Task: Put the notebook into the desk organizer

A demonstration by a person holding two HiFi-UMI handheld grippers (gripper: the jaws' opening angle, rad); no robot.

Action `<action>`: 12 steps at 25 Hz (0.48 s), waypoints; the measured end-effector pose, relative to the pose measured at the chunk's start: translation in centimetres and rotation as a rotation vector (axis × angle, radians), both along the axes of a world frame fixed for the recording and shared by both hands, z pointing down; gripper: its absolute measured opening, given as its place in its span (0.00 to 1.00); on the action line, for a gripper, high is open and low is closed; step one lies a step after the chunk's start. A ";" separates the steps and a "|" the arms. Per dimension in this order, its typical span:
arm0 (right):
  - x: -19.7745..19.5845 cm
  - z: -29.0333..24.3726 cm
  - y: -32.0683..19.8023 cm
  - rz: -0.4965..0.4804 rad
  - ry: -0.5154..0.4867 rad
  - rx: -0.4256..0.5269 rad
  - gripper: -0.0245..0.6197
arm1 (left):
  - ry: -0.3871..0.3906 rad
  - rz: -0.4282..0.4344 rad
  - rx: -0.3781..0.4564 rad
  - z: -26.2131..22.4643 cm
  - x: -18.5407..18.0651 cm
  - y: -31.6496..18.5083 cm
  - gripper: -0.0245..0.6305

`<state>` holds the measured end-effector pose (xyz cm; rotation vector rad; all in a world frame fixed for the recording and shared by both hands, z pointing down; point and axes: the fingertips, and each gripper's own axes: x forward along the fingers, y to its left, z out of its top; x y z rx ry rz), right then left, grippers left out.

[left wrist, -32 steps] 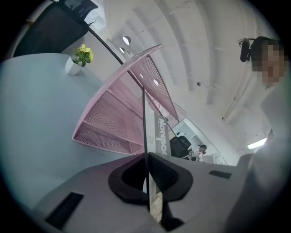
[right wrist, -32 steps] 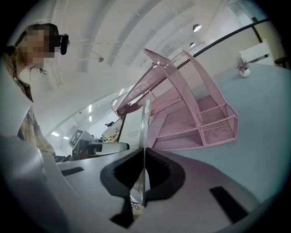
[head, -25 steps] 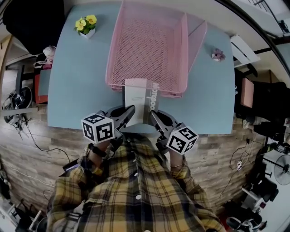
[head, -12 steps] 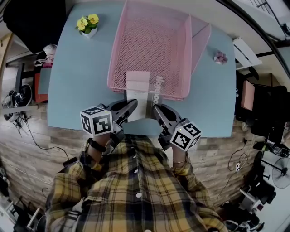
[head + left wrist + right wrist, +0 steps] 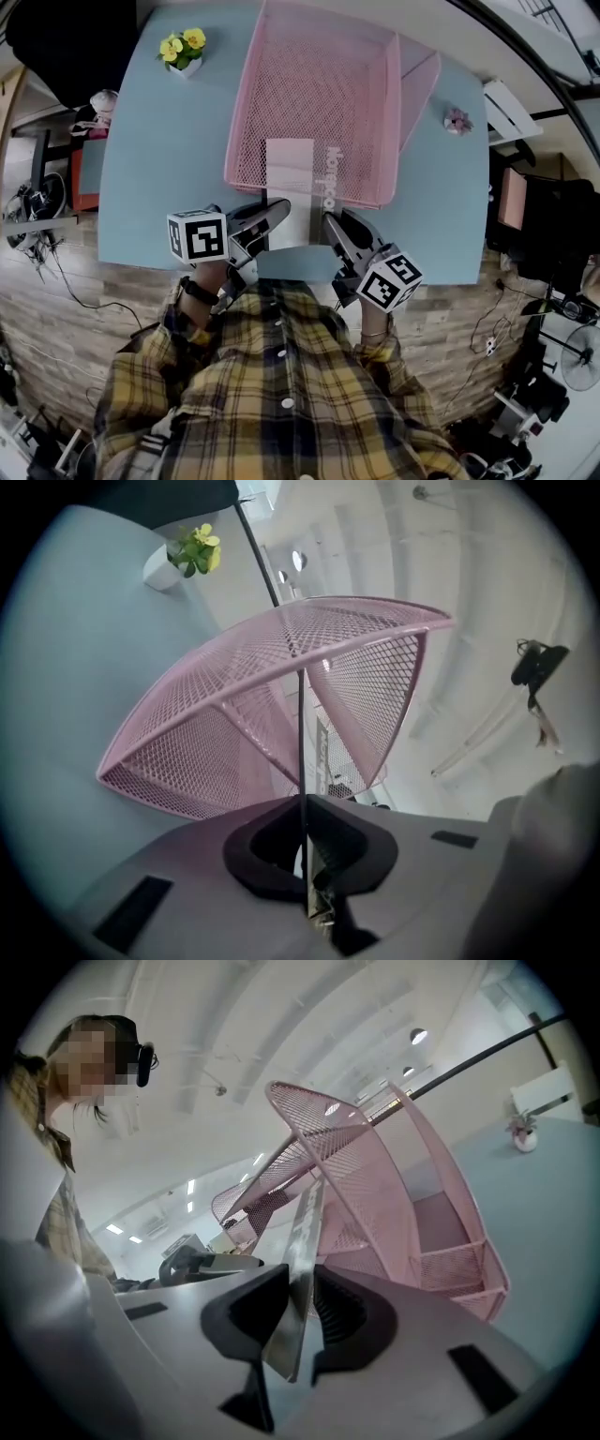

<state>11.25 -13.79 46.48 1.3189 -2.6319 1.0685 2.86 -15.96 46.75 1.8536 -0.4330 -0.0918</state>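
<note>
A pink mesh desk organizer (image 5: 328, 75) stands on the blue table (image 5: 159, 169). The white and grey notebook (image 5: 291, 173) lies flat with its far half inside the organizer's lower opening. My left gripper (image 5: 274, 214) is shut on the notebook's near left edge, seen as a thin line (image 5: 301, 761) between the pads of that gripper (image 5: 305, 855). My right gripper (image 5: 332, 225) is at the near right edge. Its jaws are opening, and the notebook (image 5: 305, 1241) still sits loosely between them in the right gripper (image 5: 302, 1297). The organizer (image 5: 394, 1176) rises just ahead.
A pot of yellow flowers (image 5: 180, 52) stands at the table's far left. A small pink flower pot (image 5: 457, 119) stands at the far right. The table's front edge runs just under both grippers, close to the person's plaid shirt (image 5: 281, 394).
Both grippers have moved forward, away from the table's front edge. The notebook has slid with them, further into the organizer.
</note>
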 end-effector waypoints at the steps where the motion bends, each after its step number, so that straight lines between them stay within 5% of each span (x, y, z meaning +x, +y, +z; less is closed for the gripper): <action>1: 0.0 -0.1 -0.2 0.006 0.008 0.006 0.14 | 0.022 -0.002 -0.018 -0.1 0.0 -0.1 0.05; 12: -0.6 -1.1 0.8 -0.065 0.208 0.154 0.43 | 0.178 -0.021 -0.206 -0.1 0.4 -0.3 0.04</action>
